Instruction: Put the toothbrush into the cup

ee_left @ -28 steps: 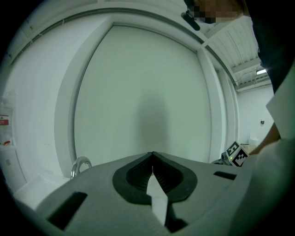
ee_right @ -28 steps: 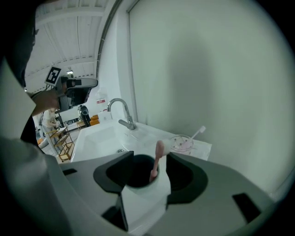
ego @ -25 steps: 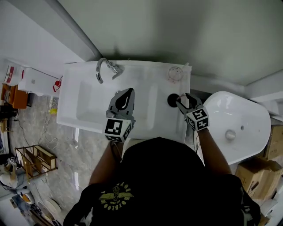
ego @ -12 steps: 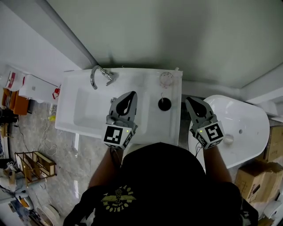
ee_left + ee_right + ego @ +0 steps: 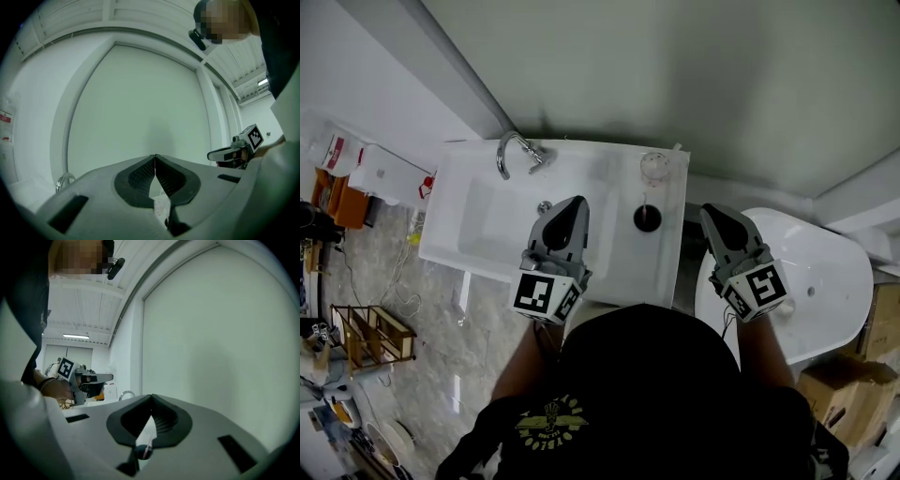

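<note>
Toothbrush (image 5: 643,203) upright in cup (image 5: 648,220), between left gripper (image 5: 574,202) and right gripper (image 5: 713,212); both 2 closed, holding nothing.

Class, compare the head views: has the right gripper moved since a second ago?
Yes. The right gripper has drawn away from the black cup on the sink. It went rightwards past the sink's edge and is now shut above the toilet.

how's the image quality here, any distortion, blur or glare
Head view: sharp and evenly lit, no glare on the white sink. Left gripper view: heavy fisheye curve, black corners, close foreground slightly soft. Right gripper view: same fisheye and black corners; the ceiling strip light is bright, with no flare.
</note>
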`<state>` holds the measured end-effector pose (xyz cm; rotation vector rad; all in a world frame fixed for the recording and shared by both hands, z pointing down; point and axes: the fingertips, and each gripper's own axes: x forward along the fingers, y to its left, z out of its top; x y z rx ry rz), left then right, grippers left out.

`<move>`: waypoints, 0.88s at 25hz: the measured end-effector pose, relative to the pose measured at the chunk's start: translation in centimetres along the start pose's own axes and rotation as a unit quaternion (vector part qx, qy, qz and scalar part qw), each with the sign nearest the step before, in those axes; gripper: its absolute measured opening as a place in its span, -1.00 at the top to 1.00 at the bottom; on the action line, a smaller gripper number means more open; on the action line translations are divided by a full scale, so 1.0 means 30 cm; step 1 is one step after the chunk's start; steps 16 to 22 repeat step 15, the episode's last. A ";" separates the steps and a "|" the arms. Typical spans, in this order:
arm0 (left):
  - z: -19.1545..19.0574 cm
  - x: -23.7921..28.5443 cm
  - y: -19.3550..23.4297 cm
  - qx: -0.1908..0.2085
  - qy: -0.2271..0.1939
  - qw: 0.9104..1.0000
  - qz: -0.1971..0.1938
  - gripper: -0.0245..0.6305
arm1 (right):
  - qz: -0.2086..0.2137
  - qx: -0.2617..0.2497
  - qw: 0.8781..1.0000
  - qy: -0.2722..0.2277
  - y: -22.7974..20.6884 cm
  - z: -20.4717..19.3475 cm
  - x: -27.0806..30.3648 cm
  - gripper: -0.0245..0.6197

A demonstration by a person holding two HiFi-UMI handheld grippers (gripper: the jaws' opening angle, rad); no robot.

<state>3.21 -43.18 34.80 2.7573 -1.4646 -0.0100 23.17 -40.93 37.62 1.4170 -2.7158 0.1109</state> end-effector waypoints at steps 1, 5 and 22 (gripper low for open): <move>0.005 -0.009 -0.001 0.002 -0.001 1.000 0.004 0.89 | 0.002 0.005 1.000 0.002 -0.001 -0.008 0.003 0.89; -0.003 -0.041 0.025 0.004 0.006 1.000 0.016 0.89 | 0.012 0.008 1.000 0.009 0.028 -0.019 0.023 0.89; -0.054 -0.014 0.150 -0.005 0.024 1.000 0.001 0.89 | 0.002 0.032 0.999 0.036 0.076 -0.107 0.149 0.89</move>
